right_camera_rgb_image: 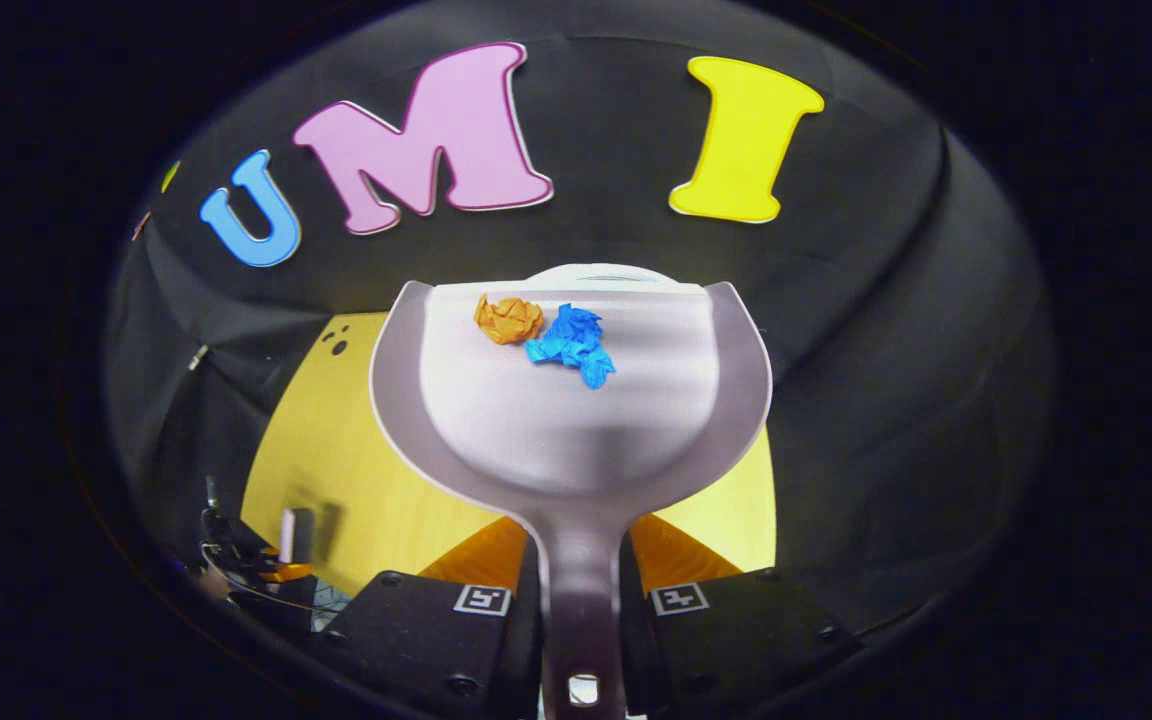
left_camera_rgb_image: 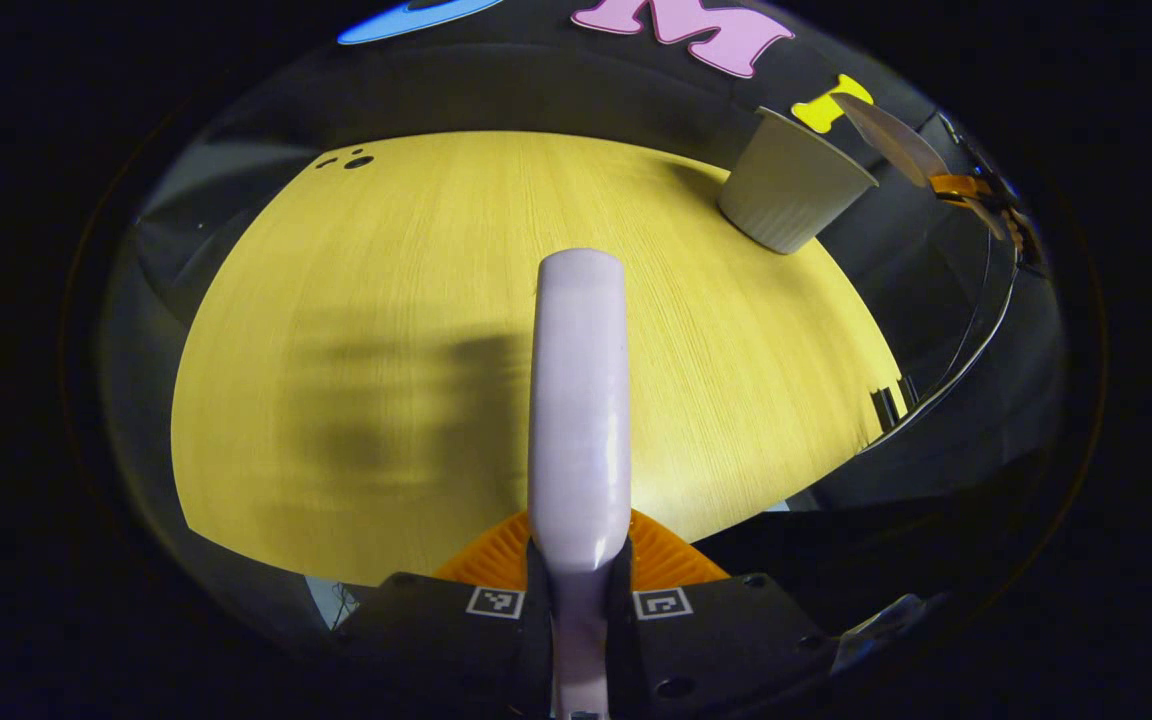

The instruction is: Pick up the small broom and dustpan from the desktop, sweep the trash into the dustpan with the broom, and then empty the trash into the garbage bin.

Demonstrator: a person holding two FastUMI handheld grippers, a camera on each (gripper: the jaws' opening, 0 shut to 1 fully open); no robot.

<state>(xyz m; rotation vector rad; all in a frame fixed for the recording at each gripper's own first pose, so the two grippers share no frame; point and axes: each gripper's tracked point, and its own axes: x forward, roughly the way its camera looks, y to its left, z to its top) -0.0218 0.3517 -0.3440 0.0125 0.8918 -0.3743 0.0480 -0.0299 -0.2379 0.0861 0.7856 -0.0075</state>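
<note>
My left gripper (left_camera_rgb_image: 579, 562) is shut on the lilac broom (left_camera_rgb_image: 579, 400), which points forward over the yellow table (left_camera_rgb_image: 386, 300). My right gripper (right_camera_rgb_image: 581, 572) is shut on the handle of the grey dustpan (right_camera_rgb_image: 576, 440), held in the air. An orange paper ball (right_camera_rgb_image: 507, 318) and a blue paper ball (right_camera_rgb_image: 571, 345) lie near the pan's front edge. Just beyond that edge shows the rim of the pale garbage bin (right_camera_rgb_image: 601, 272). In the left gripper view the bin (left_camera_rgb_image: 791, 180) stands at the table's far right, with the dustpan (left_camera_rgb_image: 891, 135) tilted above and right of it.
The right gripper (left_camera_rgb_image: 981, 195) and its cable hang off the table's right edge in the left gripper view. The left gripper with the broom (right_camera_rgb_image: 291, 535) shows small at the lower left of the right gripper view. Black cloth walls surround the table (right_camera_rgb_image: 336, 470).
</note>
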